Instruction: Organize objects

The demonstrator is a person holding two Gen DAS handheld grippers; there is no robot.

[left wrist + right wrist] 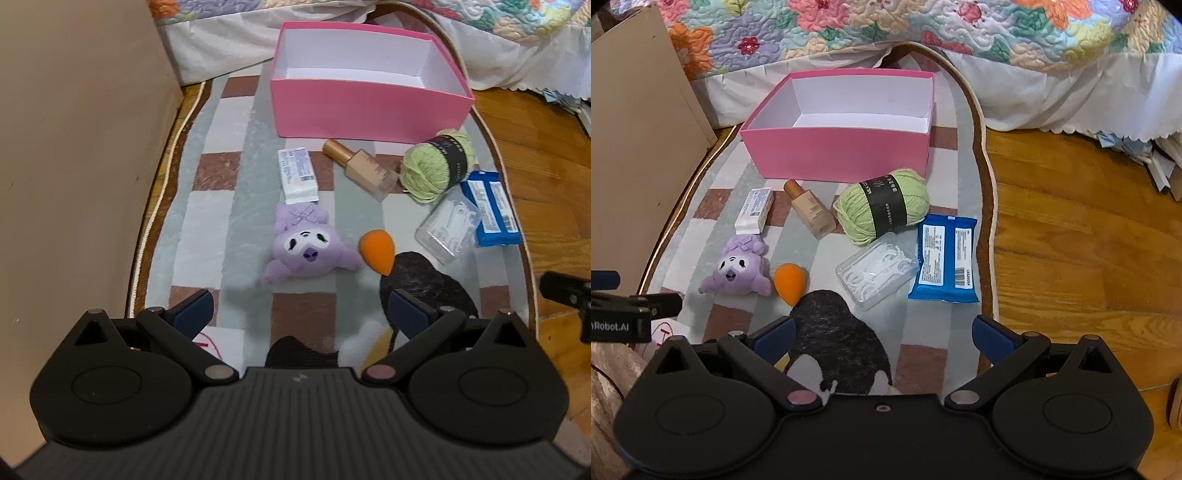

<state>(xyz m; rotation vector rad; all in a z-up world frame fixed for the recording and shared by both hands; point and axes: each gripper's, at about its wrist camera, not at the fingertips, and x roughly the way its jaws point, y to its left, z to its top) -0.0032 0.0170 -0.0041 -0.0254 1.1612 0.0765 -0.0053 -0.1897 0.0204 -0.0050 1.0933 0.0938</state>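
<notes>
A pink box (pixel 842 155) with a white inside stands open on a checked rug (pixel 945 166), at the foot of a bed with a flowered quilt (pixel 923 26). Nothing lies inside it that I can see.

Everything else sits on the rug on the near side of the box. Just in front of its wall lie a small white carton (pixel 754 211), a foundation bottle (pixel 812 213) on its side with its gold cap toward the box, and a ball of green yarn (pixel 882 206) with a black band. Further from the box lie a purple plush toy (pixel 737 271), an orange makeup sponge (pixel 790 282) just beside it, a clear case of floss picks (pixel 877 273) and a blue wipes packet (pixel 945 258), the last two touching. The rug's black penguin figure (pixel 842 339) lies further still from the box.

The left gripper (pixel 301 314) hangs over the rug short of the plush toy, jaws spread wide with nothing between them. The right gripper (pixel 884 334) hovers above the penguin figure, likewise spread and holding nothing.
</notes>
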